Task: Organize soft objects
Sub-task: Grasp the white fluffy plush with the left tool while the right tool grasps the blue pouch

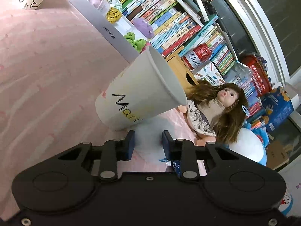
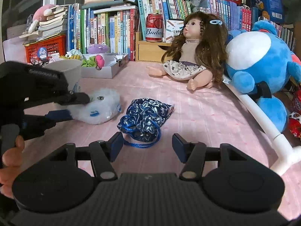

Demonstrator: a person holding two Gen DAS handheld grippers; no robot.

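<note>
In the right wrist view a white fluffy soft item (image 2: pixel 101 107) lies on the pink tablecloth (image 2: pixel 197 116), with the left gripper (image 2: pixel 75 105) around its left end, one finger above and one below. A blue patterned drawstring pouch (image 2: pixel 144 118) lies just ahead of my right gripper (image 2: pixel 147 146), which is open and empty. In the left wrist view the left gripper (image 1: pixel 148 143) has its jaws apart over a whitish blur; a white paper cup (image 1: pixel 139 92) stands just ahead. A long-haired doll (image 2: pixel 191 56) sits at the back; it also shows in the left wrist view (image 1: pixel 212 109).
A shallow grey box (image 2: pixel 114 69) holding small soft toys stands at the back left, next to the paper cup (image 2: pixel 65 69). A big blue and white plush (image 2: pixel 259 64) and a white pole (image 2: pixel 254 109) are at the right edge. Books and a red can (image 2: pixel 154 28) line the back.
</note>
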